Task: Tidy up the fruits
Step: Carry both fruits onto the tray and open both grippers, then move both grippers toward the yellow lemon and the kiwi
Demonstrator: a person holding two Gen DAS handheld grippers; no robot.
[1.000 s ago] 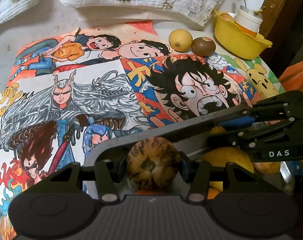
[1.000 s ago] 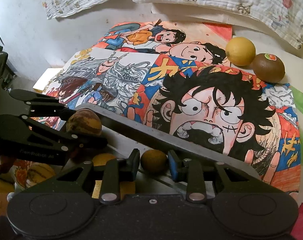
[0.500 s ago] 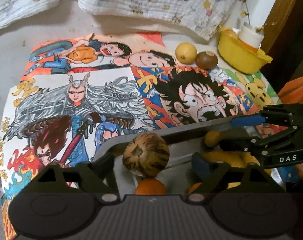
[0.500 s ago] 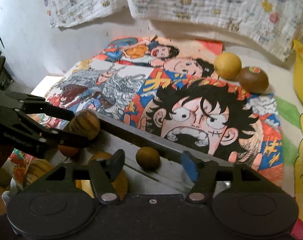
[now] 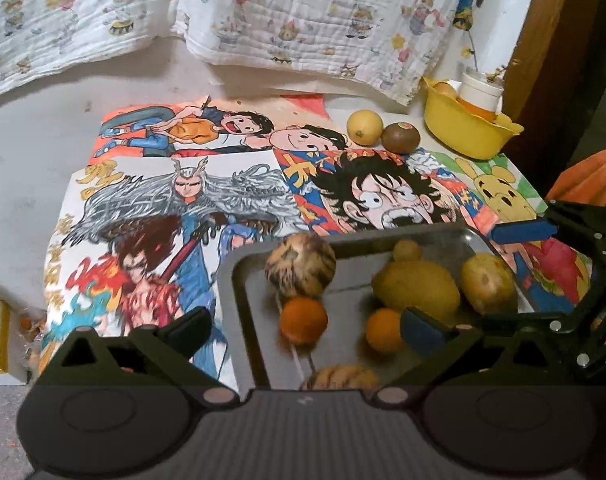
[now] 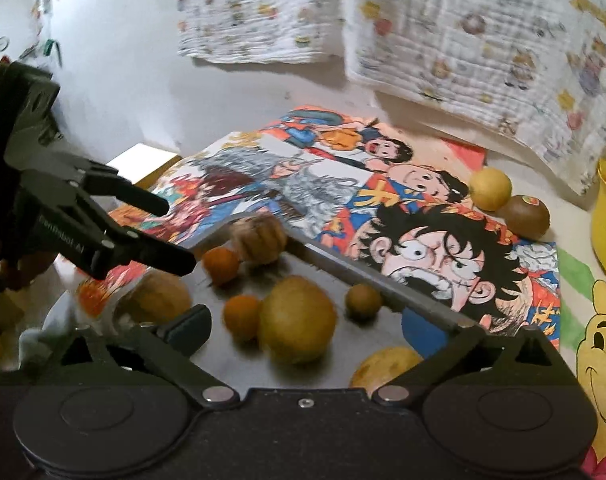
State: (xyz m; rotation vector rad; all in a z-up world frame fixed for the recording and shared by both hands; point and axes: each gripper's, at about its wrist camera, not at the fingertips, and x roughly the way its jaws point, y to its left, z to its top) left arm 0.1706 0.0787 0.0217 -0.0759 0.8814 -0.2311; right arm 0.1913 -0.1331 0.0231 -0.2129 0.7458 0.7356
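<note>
A metal tray (image 5: 239,280) (image 6: 407,292) holds several fruits. A striped brown melon (image 5: 300,264) (image 6: 259,238) lies at its far left corner. A small brown fruit (image 6: 363,300) (image 5: 407,250) lies by the far rim. A large lemon (image 5: 417,286) (image 6: 297,318) and two oranges (image 5: 303,320) (image 6: 222,265) lie in the middle. My left gripper (image 5: 307,328) is open and empty above the tray. My right gripper (image 6: 307,328) is open and empty above the tray. A lemon (image 5: 365,127) (image 6: 491,190) and a kiwi (image 5: 400,138) (image 6: 527,216) lie on the cartoon mat beyond.
A yellow bowl (image 5: 463,136) with a white cup stands at the back right. Patterned cloths (image 5: 303,20) hang behind the table. A colourful cartoon mat (image 5: 183,208) covers the table. A white box (image 6: 147,162) lies at the mat's left edge.
Both grippers opened, let go of the striped melon and the small brown fruit into the tray, and pulled back and up.
</note>
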